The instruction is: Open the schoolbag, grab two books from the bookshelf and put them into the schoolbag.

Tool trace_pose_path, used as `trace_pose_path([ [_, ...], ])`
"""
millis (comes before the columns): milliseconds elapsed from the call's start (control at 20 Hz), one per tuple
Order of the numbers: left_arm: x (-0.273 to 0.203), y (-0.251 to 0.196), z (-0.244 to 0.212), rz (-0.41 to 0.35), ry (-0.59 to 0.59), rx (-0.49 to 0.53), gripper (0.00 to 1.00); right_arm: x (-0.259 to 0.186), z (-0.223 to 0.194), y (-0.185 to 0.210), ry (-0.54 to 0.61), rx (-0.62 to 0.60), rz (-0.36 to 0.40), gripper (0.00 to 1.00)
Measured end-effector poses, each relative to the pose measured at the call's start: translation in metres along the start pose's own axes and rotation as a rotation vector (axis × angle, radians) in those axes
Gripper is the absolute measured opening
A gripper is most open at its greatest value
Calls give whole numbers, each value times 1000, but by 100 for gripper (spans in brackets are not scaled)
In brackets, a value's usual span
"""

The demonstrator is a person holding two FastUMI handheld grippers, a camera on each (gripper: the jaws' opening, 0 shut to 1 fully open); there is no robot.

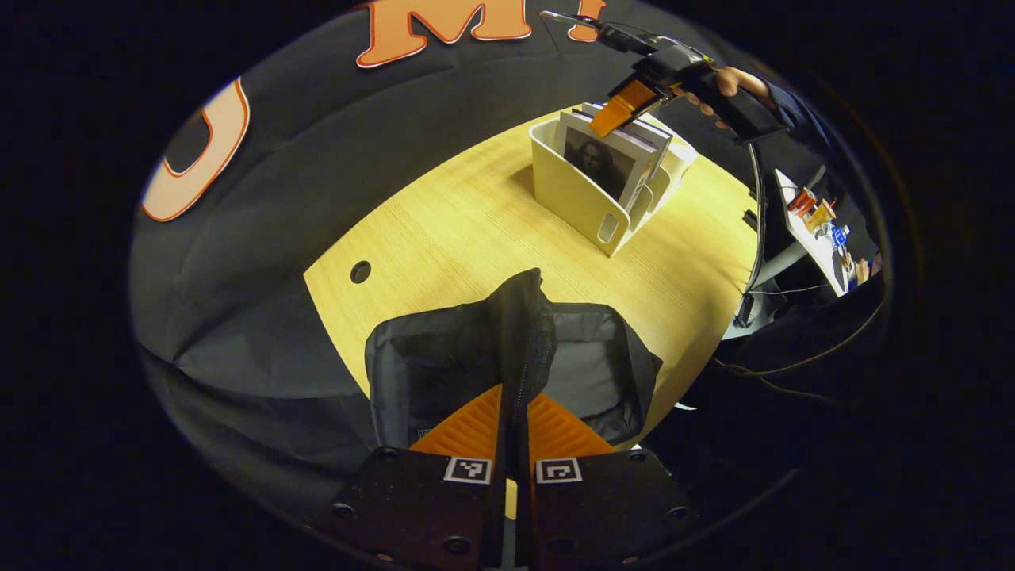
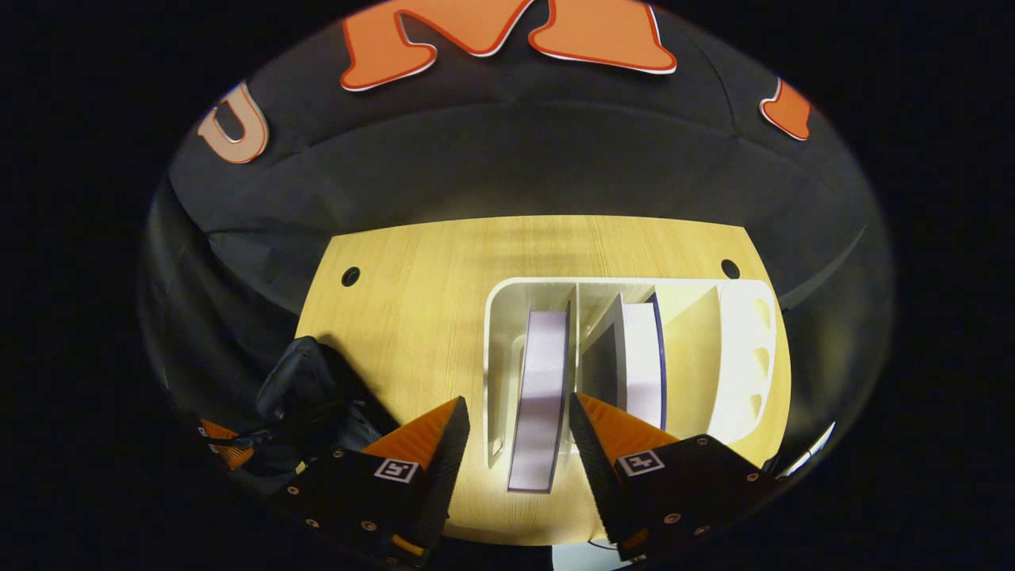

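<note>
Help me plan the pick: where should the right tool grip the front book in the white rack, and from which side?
Grip the book by its top edge, coming straight down from above: it stands upright in the rack, walls hiding its lower part. The open right tool already straddles it.

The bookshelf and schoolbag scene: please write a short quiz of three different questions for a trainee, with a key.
1. True or false: the right gripper is open above the white bookshelf.
2. What does the left gripper pinch?
A) a book
B) a fold of the black schoolbag
C) a cable
3. Fill in: the schoolbag lies on the wooden ____.

Key: 1 true; 2 B; 3 table.
</note>
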State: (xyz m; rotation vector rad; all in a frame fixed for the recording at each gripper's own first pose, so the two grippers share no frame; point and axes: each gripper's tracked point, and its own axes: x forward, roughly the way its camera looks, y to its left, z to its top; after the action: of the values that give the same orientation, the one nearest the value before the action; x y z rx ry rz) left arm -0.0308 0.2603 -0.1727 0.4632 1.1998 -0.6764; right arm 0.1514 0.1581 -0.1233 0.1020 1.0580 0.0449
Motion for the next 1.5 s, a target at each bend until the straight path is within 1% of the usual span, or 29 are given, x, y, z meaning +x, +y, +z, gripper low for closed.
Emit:
trace_pose_path([
  [50,0,-1,0,-4,2,-5,6,4,-1,-1,22,9,-9,70],
  [200,3,-2,0,-13,4,-4,6,19,-8,-2,100,20,-22,62],
  [300,5,-2,1,-14,6,-5,6,25,-13,-5,133,19,-57,54],
  [350,7,-2,1,-19,7,-9,6,26,-18,-6,159,26,-67,45],
  [400,8,-3,0,-21,10,-12,6,28,-21,-5,181,35,-58,40],
  [500,12,-3,-4,-23,23,-3,6,26,-23,-7,206,53,-72,37],
  [550,14,-4,-5,-24,26,3,6,23,-24,-9,214,53,-84,27],
  [600,15,-5,-4,-27,28,7,6,19,-25,-10,213,53,-89,34],
  [750,16,-7,-6,-31,27,9,6,2,-30,-13,203,43,-92,31],
  [950,16,-9,-8,-30,29,5,7,-35,-47,-15,186,-2,-68,29],
  [1050,17,-9,-12,-16,36,21,6,-55,-58,-19,162,-28,-88,30],
  [1250,22,-16,-20,-18,63,42,6,-99,-83,-21,136,-45,-63,29],
  [1350,24,-17,-19,-22,69,43,6,-118,-95,-17,127,-30,-32,29],
  [1500,24,-19,-19,-25,74,48,7,-139,-115,-16,120,-34,-6,29],
])
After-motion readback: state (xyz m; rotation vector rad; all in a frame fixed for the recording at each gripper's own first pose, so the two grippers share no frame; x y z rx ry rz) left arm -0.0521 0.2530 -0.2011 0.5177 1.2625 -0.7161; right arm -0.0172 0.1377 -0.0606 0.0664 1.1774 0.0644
